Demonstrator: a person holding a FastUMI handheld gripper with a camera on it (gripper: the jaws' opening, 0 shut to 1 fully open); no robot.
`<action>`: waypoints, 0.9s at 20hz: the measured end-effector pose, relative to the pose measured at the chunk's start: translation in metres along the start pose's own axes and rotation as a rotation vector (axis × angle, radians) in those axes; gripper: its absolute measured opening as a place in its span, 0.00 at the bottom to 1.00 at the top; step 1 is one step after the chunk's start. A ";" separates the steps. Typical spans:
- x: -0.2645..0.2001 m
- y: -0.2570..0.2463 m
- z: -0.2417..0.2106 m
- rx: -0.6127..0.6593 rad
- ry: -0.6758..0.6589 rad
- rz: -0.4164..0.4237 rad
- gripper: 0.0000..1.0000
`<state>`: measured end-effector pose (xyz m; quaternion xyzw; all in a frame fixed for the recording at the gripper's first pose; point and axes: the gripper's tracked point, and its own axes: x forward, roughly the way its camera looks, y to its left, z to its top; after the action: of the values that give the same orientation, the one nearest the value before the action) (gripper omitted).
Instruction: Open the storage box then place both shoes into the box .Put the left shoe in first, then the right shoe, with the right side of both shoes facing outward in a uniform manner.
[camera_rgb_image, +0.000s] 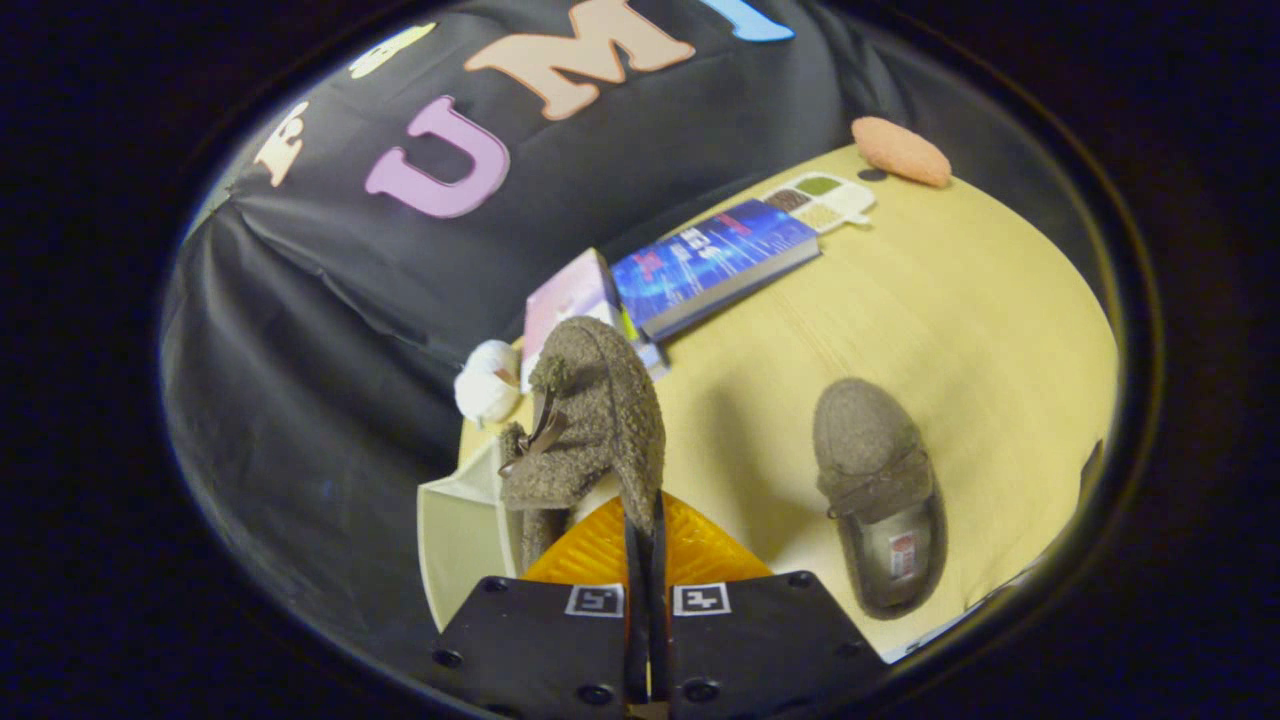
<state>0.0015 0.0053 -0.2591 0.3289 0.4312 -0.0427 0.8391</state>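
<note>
My gripper (646, 540) is shut on a brown woolly shoe (590, 420), pinching its edge between both fingers. The shoe hangs tilted, sole side to the right, its small bow facing left. It hovers over the white storage box (455, 530), whose open rim shows just left of the fingers. The second brown shoe (880, 490) lies flat on the pale wooden table (980, 330) to the right of the fingers, opening towards me and toe pointing away.
Beyond the held shoe lie a blue book (715, 262) and a pink book (570, 300). A small white soft toy (488, 382) sits by the box's far corner. A compartment tray (822, 198) and an orange pad (900, 150) lie at the table's far end.
</note>
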 end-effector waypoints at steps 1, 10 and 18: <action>-0.008 0.019 0.005 -0.009 -0.010 0.036 0.04; -0.001 0.143 -0.067 -0.085 0.174 0.229 0.04; 0.035 0.129 -0.141 -0.194 0.295 0.114 0.05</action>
<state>-0.0290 0.1967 -0.2770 0.2731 0.5323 0.0956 0.7956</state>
